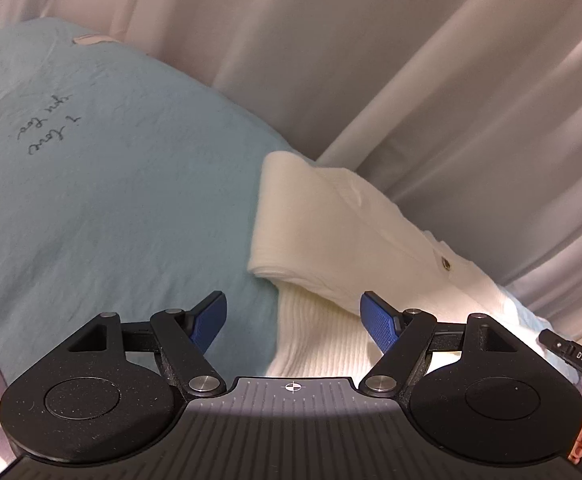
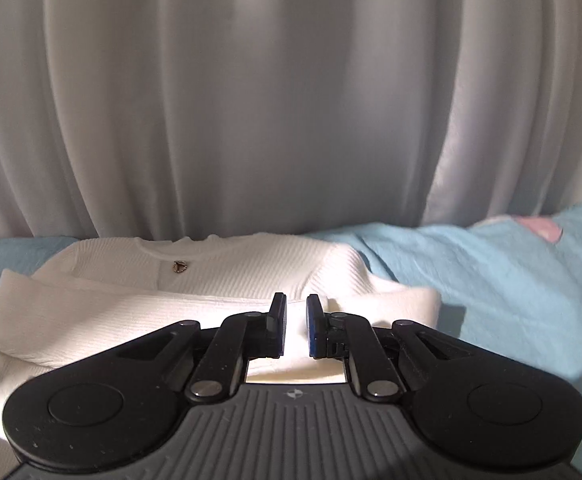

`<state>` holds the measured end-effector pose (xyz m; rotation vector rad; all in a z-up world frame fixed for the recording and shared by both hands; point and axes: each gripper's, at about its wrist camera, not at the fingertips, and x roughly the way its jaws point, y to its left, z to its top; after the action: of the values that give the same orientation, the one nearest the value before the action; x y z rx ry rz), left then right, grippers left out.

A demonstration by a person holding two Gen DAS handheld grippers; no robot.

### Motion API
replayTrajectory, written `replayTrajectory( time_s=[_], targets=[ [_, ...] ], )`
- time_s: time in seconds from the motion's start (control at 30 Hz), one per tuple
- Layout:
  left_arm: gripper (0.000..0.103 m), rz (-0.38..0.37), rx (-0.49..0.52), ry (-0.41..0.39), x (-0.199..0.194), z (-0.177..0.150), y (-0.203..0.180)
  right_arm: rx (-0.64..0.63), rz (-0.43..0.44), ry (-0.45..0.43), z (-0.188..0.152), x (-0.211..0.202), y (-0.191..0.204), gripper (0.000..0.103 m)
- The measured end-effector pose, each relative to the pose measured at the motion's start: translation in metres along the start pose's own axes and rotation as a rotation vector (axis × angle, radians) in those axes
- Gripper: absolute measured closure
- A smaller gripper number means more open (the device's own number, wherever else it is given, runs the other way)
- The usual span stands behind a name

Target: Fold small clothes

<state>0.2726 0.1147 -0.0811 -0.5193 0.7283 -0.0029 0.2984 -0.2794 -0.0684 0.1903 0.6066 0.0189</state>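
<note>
left gripper (image 1: 293, 320): jaws wide, empty | right gripper (image 2: 296, 326): jaws narrowly apart, empty | white sweater (image 2: 131, 300): on blue sheet (image 1: 111, 200)

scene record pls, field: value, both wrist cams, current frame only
garment: white knit sweater, lying on the bed, a sleeve folded across the body
detail: small metal button near the neckline
surface: light blue bedsheet with handwritten-style lettering
backdrop: pale curtain behind the bed
left tool: jaws wide apart, nothing between them, over the sweater's ribbed edge
right tool: jaws narrowly apart, no cloth pinched, above the folded sleeve
fold status: partly folded, not finished
</note>
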Motion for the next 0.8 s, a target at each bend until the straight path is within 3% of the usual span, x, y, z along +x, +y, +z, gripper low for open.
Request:
replayTrajectory(
  time_s=[0.07,0.17,0.3,0.37,0.47,0.57,0.63,0.7,0.8],
  targets=[
    [0.024,0.001,0.045,0.001,0.005,0.001,-0.008,0.097,0.04,0.035,-0.006,0.006,-0.014,0.075],
    [0.024,0.001,0.093,0.012,0.013,0.001,-0.017,0.181,0.066,0.101,-0.014,0.017,-0.024,0.074],
    [0.024,0.007,0.13,0.041,0.023,0.0,-0.023,0.242,0.098,0.081,-0.021,0.021,-0.021,0.074],
    [0.024,0.015,0.141,0.046,0.028,0.0,-0.024,0.252,0.121,0.092,-0.02,0.025,-0.018,0.078],
    [0.024,0.021,0.163,0.043,0.033,0.0,-0.028,0.232,0.122,0.104,-0.016,0.031,-0.011,0.091],
    [0.024,0.022,0.177,0.045,0.036,0.001,-0.031,0.114,0.053,0.024,-0.008,0.02,0.002,0.093],
    [0.024,0.025,0.178,0.045,0.037,0.003,-0.032,-0.007,-0.08,-0.052,-0.003,0.012,0.009,0.094],
    [0.024,0.031,0.179,0.043,0.039,0.005,-0.033,-0.074,-0.169,-0.058,-0.003,0.015,0.005,0.094],
    [0.024,0.043,0.186,0.046,0.038,0.006,-0.036,0.025,-0.113,0.007,-0.002,0.014,-0.015,0.09]
  ],
)
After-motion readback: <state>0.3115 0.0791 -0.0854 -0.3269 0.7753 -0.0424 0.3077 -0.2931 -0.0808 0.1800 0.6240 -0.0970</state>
